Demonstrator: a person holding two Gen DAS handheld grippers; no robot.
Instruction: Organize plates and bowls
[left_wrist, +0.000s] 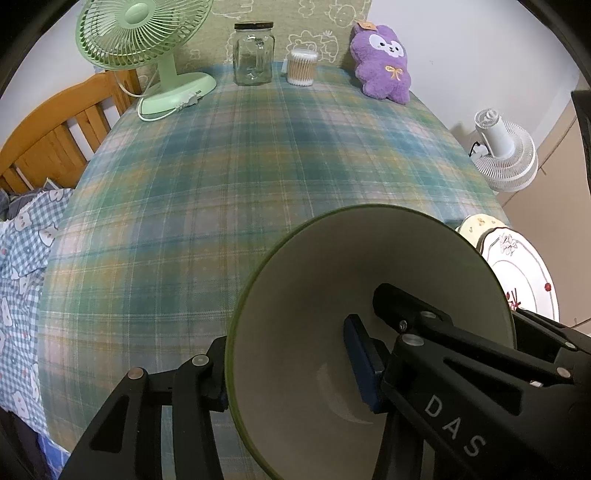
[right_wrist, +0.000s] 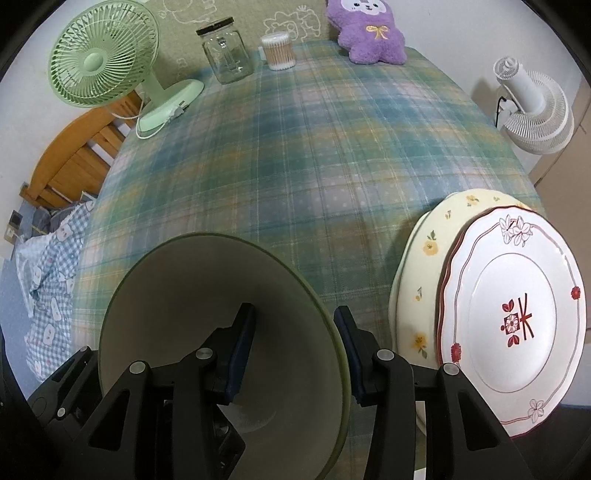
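A wide bowl with a green rim and a cream inside stands on the plaid table. My left gripper straddles its left wall, one pad outside against the rim and one inside, with a gap showing to the wall. My right gripper straddles the right wall and is shut on the bowl, its outer pad tight against the rim. Its inner finger shows in the left wrist view. To the right, a white plate with red flowers lies on a cream plate with yellow flowers.
Along the far edge stand a green desk fan, a glass jar, a tub of cotton swabs and a purple plush toy. A white fan sits beyond the right edge. A wooden bed frame and checked bedding lie left.
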